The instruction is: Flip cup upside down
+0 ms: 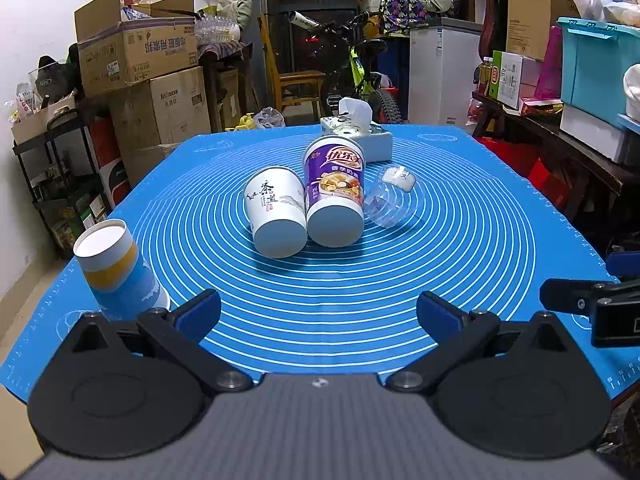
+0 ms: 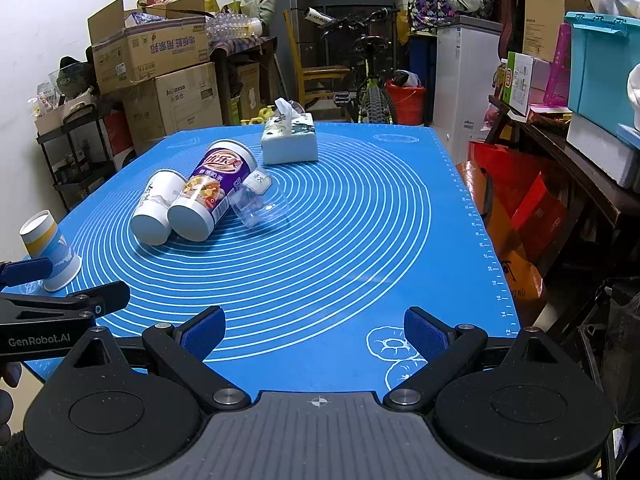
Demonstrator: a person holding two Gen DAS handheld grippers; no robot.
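Three cups lie on their sides at the middle of the blue mat (image 1: 460,248): a white paper cup (image 1: 276,212) (image 2: 154,210), a purple milk-tea cup (image 1: 334,192) (image 2: 212,196) and a clear plastic cup (image 1: 390,196) (image 2: 256,200). A blue-and-yellow paper cup (image 1: 116,268) (image 2: 50,250) stands upside down at the mat's near left. My left gripper (image 1: 318,314) is open and empty, near the front edge. My right gripper (image 2: 314,334) is open and empty, to its right.
A tissue box (image 1: 360,136) (image 2: 290,140) sits at the mat's far side behind the cups. Stacked cardboard boxes (image 1: 144,64) stand to the left, a bicycle (image 1: 360,76) behind, shelves and a teal bin (image 1: 596,64) to the right.
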